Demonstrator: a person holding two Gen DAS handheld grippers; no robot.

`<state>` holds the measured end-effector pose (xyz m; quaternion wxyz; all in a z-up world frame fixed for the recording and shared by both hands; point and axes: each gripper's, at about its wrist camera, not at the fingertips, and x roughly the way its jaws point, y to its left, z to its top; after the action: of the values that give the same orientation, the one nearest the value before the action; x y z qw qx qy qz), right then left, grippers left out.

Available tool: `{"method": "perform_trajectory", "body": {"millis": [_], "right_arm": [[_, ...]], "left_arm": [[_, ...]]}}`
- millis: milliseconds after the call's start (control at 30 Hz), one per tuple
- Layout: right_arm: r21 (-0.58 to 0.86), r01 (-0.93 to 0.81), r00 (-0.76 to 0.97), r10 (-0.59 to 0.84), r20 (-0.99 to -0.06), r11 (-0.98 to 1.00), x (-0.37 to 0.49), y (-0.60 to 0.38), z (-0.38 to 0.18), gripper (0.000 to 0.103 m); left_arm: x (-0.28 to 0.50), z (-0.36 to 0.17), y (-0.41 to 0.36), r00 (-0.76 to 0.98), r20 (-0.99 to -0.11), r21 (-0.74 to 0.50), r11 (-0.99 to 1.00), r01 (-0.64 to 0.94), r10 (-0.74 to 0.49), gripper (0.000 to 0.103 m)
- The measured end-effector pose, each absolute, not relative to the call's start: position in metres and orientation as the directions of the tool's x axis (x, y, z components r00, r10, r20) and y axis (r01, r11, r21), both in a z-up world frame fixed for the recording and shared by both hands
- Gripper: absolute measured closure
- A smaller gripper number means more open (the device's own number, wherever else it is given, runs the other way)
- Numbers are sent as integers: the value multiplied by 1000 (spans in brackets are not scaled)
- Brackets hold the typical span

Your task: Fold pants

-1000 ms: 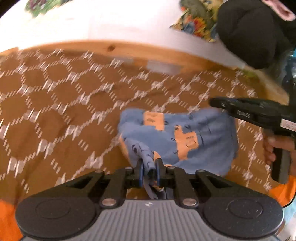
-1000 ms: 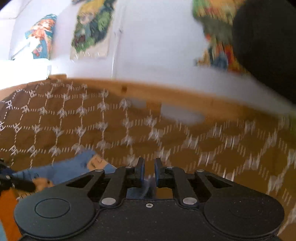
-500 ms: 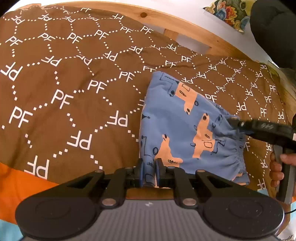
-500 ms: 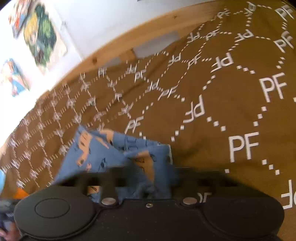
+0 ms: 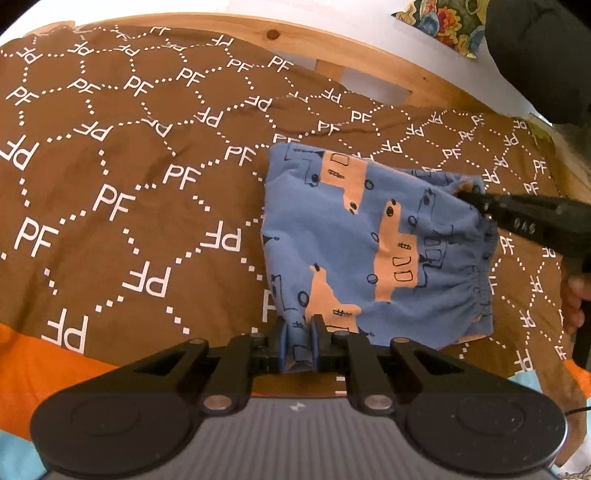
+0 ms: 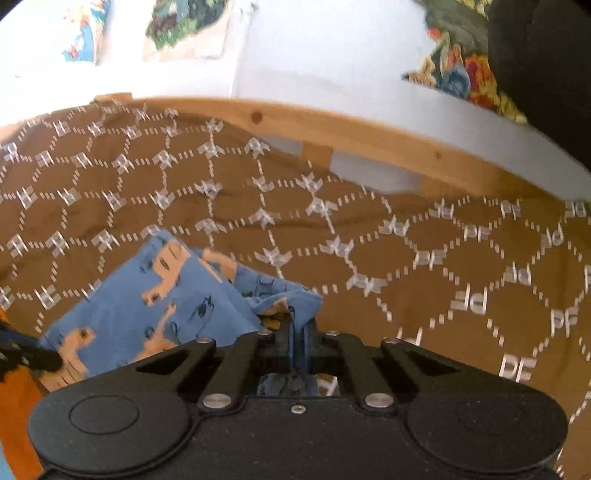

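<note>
"PF" repeated on brown bedspread (image 5: 110, 221)

Left gripper (image 5: 298, 345) pinched tight on cloth, angled downward. Right gripper (image 6: 298, 341) pinched tight on cloth, hand (image 5: 574, 299) gripping its handle.

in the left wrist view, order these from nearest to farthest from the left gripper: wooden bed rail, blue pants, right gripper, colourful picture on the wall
1. blue pants: a fold is pinched in the left gripper.
2. right gripper: to the right, gripping the pants' far corner by the waistband.
3. wooden bed rail: along the bed's far edge.
4. colourful picture: on the wall, top right, beyond the rail.
</note>
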<state>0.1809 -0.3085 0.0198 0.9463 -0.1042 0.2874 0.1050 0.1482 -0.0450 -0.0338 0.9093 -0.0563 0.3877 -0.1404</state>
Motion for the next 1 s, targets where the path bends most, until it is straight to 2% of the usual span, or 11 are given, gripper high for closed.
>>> {"method": "perform_trajectory", "body": {"millis": [100,133,167,200,233,267,433,467,600,767,1000], "right_arm": [[-120,-240,802,127,-584,963,183,-312,9,95],[-120,-219,809,112,-577,968,180,-314,10,87],[-117,-206,817,105,-567,971,177,-318,12,72],[-113,-189,825,95,-558,975,172,-321,15,63],[-110,-175,833,88,-546,978,167,-323,17,45],[-106,-168,841,86,-534,980,161,-324,21,32],[-129,-139,886,66,-458,982,112,-317,32,8],[-124,-121,904,58,-424,985,102,-314,35,3],[-73,-83,922,49,-383,994,63,-307,42,1],[-16,-79,914,66,-400,997,27,-297,44,1],[61,-35,909,57,-413,998,-11,-291,40,1]], "left_arm": [[149,-35,-44,655,-694,-216,954,206,-298,85],[149,-34,-44,656,-695,-215,956,202,-295,77],[148,-33,-43,655,-698,-213,957,198,-291,71],[148,-32,-42,652,-701,-211,958,195,-287,59],[146,-32,-40,652,-703,-209,959,190,-282,46],[144,-30,-40,653,-706,-204,962,182,-273,40],[129,-15,-34,690,-682,-192,970,152,-243,9],[125,-11,-33,704,-671,-185,972,145,-233,8],[110,8,-34,756,-626,-141,981,130,-190,0],[78,17,-31,822,-560,-58,995,81,-100,0],[34,12,-16,827,-559,-55,998,32,-57,0]]}}
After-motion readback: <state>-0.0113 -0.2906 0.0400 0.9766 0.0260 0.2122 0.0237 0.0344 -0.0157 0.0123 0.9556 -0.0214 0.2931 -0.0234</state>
